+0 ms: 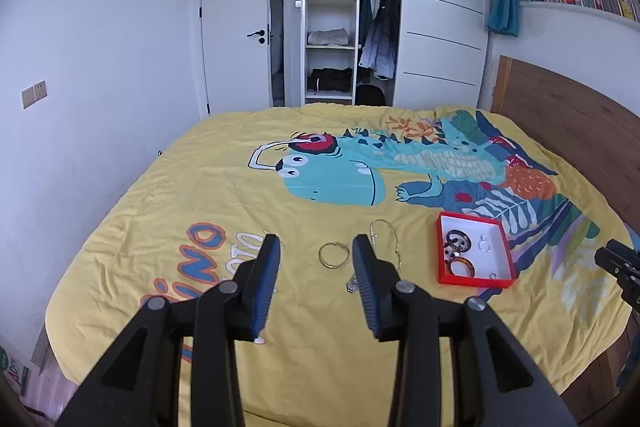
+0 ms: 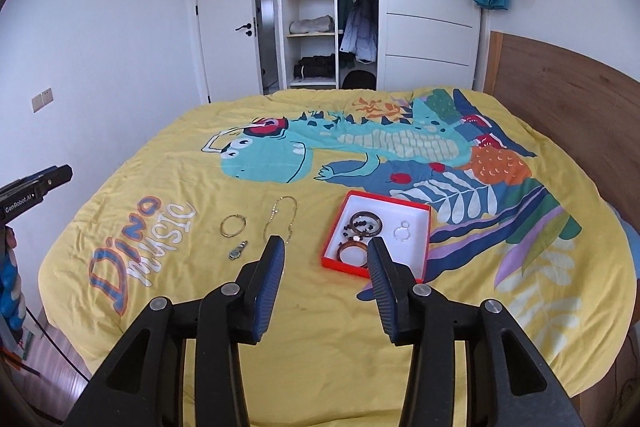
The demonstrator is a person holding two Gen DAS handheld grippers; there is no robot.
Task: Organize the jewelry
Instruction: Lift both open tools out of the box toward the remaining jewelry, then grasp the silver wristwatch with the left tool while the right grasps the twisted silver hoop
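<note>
Left gripper [image 1: 316,247]: fingers apart with a clear gap, nothing between the pads. Right gripper [image 2: 326,247]: fingers likewise apart, nothing gripped. Both hang above the yellow bedspread [image 2: 192,307], clear of every item.

Loose items on the bedspread, count three:
- One gold bangle [image 1: 334,255], seen in the gap between the left fingers, beyond the tips.
- One thin chain necklace [image 2: 282,221], laid in a long loop just beyond the right gripper's left fingertip; in the left wrist view it runs behind the left gripper's right finger.
- One small watch [image 2: 238,250], left of the right gripper's left finger, just nearer than the bangle.

One red-edged tray [image 2: 426,227], white inside, lies beyond and between the right fingers; its near corner is hidden behind the right finger. Contents visible:
- One dark beaded bracelet [image 2: 366,221].
- One brown bangle [image 2: 352,251], nearer the fingers.
- One small silver ring piece [image 2: 403,231], toward the tray's right side.

In the left wrist view a further small ring [image 1: 493,275] shows at the tray's near edge.
</note>
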